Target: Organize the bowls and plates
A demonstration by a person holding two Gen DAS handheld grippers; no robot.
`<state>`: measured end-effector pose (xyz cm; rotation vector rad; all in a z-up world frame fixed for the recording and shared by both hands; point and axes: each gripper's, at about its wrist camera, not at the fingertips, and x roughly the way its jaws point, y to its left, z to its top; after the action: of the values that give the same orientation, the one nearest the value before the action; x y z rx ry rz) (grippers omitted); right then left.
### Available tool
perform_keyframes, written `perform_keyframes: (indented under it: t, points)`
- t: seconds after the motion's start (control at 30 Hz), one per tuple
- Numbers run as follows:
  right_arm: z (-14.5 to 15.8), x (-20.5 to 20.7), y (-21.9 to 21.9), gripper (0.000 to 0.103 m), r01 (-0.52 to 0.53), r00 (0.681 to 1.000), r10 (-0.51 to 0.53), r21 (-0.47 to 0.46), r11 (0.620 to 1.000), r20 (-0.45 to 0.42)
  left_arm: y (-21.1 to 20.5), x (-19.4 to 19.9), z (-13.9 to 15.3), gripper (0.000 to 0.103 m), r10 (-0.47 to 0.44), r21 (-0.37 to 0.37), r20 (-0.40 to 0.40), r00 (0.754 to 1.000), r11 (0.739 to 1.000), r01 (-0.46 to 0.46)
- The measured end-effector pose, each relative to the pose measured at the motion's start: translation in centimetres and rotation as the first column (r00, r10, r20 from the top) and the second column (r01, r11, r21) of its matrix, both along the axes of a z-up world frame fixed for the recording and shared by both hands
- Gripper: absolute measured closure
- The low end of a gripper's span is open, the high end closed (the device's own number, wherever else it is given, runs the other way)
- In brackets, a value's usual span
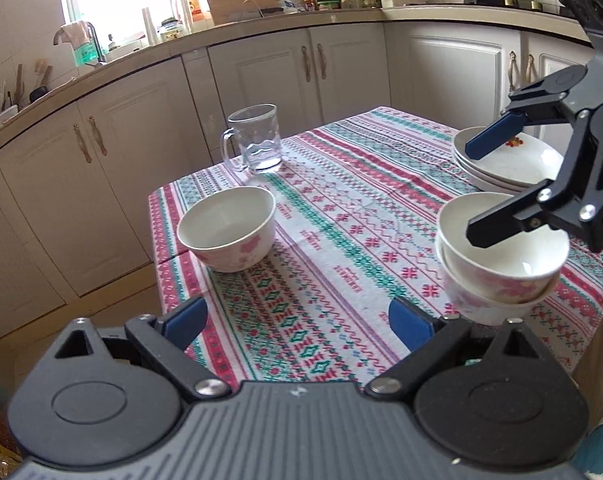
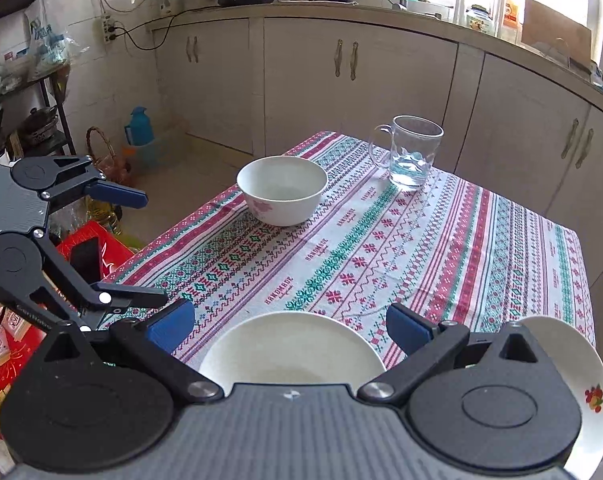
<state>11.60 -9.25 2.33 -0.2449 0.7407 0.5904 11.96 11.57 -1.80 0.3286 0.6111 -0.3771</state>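
1. Hovering over the near edge of the table, the left gripper (image 1: 297, 320) has its jaws spread wide with nothing between them; only the patterned tablecloth (image 1: 341, 240) lies below the blue pads.
2. Just right of the left gripper sit two stacked bowls (image 1: 497, 276), white with pink floral print, the upper one nested slightly tilted in the lower.
3. The right gripper (image 1: 471, 192) hangs above that stack and the stacked plates (image 1: 505, 164) behind it. Its jaws stand released, one finger over the bowl rim, the other over the plates; whether either finger touches the ware cannot be told.
4. In the right wrist view the right gripper (image 2: 289, 328) is likewise wide open and empty, with the top bowl's rim (image 2: 289, 348) directly under it and a plate (image 2: 589, 380) with a small fruit motif at its right side.
5. A single bowl (image 1: 227, 228), same white glazed ware with pink flowers, stands well apart to the left near the table's far-left edge, upright and empty.
6. Beyond it, a clear glass mug (image 1: 257, 140) with handle stands near the far corner.
7. Cloth: woven look, bands of red, green and white geometric pattern.
8. Farthest: cream cabinet doors (image 1: 281, 80) under a counter.
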Motion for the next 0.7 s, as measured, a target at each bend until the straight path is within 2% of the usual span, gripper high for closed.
perform_keyframes:
  t: [0.27, 0.5, 0.7]
  points:
    - [1.8, 2.8, 2.4, 0.000, -0.053, 0.998, 0.054, -0.029, 0.998, 0.035, 1.7, 4.3, -1.2, 0.006, 0.028, 0.001, 0.022, 0.999, 1.000, -0.028]
    - [2.6, 6.8, 4.9, 0.000, -0.096, 0.994, 0.101, -0.096, 0.991, 0.050, 2.4, 8.0, -2.7, 0.006, 0.025, -0.049, 0.024, 0.999, 0.999, -0.024]
    - [2.6, 9.9, 7.2, 0.000, -0.128, 0.991, 0.132, -0.145, 0.981, 0.016, 2.3, 10.2, -4.0, 0.006, 0.017, -0.044, 0.023, 1.000, 0.999, -0.016]
